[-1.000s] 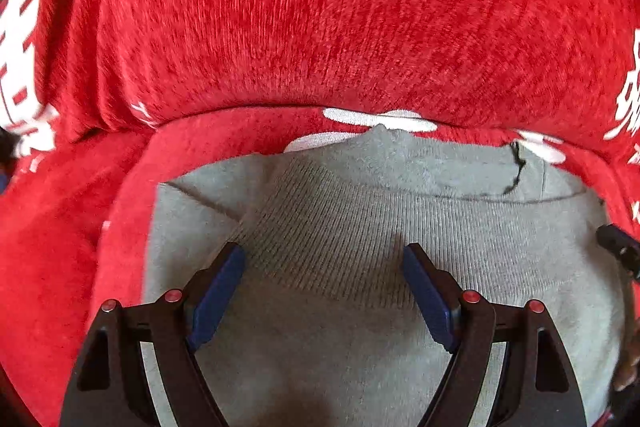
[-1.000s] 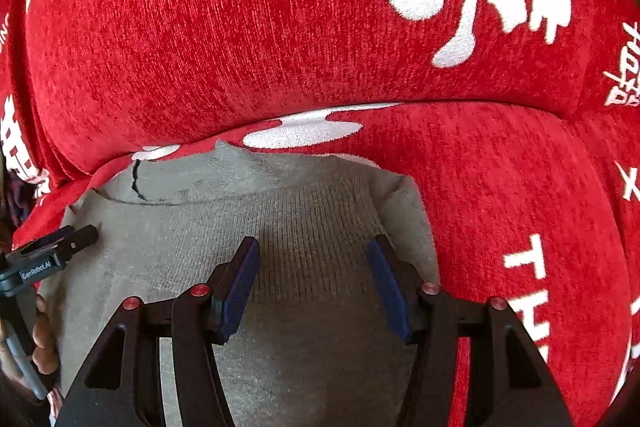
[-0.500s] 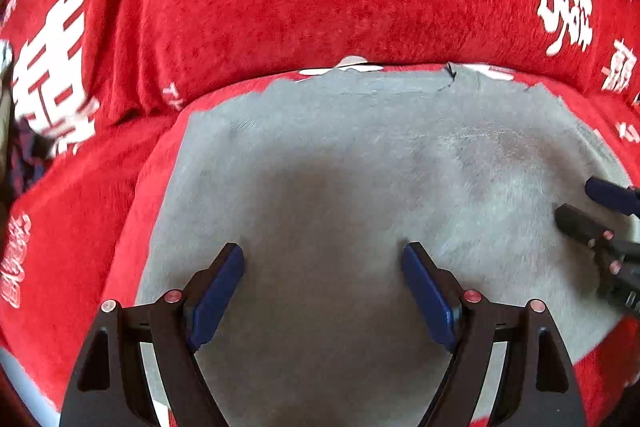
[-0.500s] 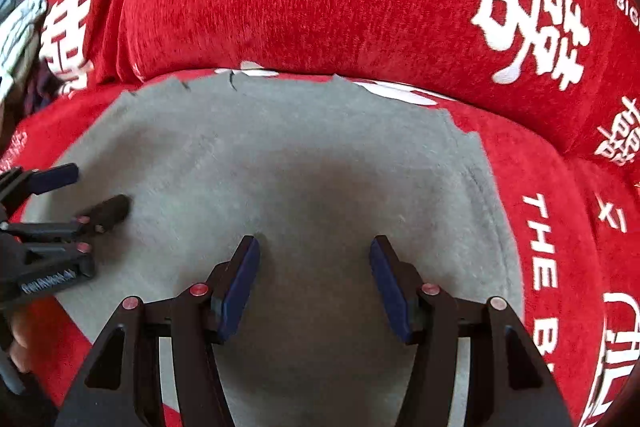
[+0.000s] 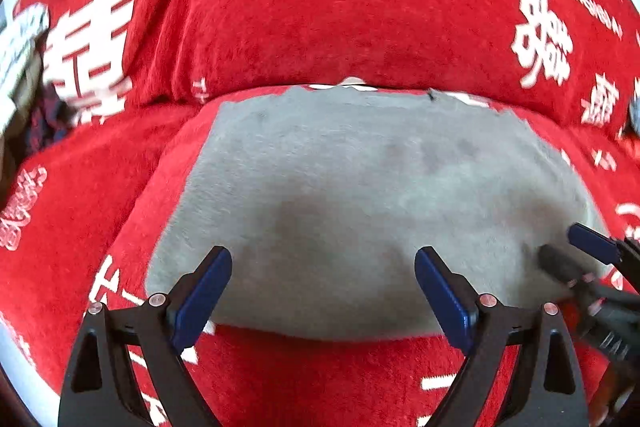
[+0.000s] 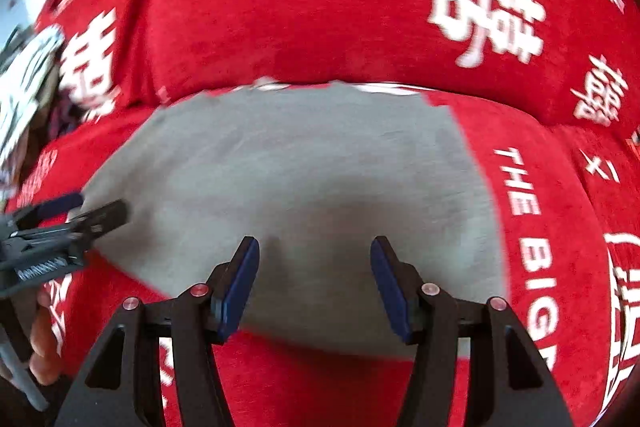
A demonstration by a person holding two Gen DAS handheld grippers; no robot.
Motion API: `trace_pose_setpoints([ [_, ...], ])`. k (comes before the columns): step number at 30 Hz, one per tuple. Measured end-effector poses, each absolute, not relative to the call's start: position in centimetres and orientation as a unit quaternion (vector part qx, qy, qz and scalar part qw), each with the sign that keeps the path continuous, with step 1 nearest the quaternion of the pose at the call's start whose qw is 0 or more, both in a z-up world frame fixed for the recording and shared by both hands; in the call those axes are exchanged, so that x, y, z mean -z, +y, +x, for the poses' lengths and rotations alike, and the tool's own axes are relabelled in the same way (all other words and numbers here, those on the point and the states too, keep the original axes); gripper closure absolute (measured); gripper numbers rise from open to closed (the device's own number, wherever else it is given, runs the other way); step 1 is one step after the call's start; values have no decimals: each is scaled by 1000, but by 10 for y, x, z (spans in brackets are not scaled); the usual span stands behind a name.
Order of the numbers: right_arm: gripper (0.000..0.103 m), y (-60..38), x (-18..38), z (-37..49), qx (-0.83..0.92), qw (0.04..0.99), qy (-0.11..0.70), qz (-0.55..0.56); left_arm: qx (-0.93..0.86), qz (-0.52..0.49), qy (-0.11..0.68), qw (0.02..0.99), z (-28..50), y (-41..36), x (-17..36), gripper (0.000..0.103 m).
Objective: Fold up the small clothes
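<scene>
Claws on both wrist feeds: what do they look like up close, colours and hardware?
Both match: the left claw and right claw have black angular plastic frames with triangular cut-outs, two fingers faced with dark blue pads, and small round reddish-silver pivot pins. Seen from the side, the left claw's body carries blurred white lettering, unreadable. No cables visible.

The red cover (image 5: 320,7) reads "HAPPY WEDDING" (white capitals) and, on its seat, "THE BIG".

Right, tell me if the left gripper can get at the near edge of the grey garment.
Probably yes: the left gripper is open above the grey garment, and nothing lies across its near edge.
</scene>
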State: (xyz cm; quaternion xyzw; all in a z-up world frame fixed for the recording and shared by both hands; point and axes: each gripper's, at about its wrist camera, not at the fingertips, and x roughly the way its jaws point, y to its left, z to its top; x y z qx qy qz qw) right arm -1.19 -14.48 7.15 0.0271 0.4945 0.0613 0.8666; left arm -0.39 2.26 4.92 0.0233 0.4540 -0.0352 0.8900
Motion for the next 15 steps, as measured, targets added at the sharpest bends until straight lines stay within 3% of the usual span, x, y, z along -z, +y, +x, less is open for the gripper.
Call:
trace_pose_setpoints([
  [4,42,-139,-54,-19,-55,862,504,6,16,56,471,880,-9,19,-28,9],
  [8,42,-173,-56,-32,-37,867,496,36,26,17,470,882,-20,48,-27,9],
  [11,42,-204,-56,-45,-22,869,489,71,24,-18,481,876,-22,70,-19,0],
  [15,42,-219,-57,-53,-43,873,477,94,9,-21,483,875,-29,79,-8,0],
])
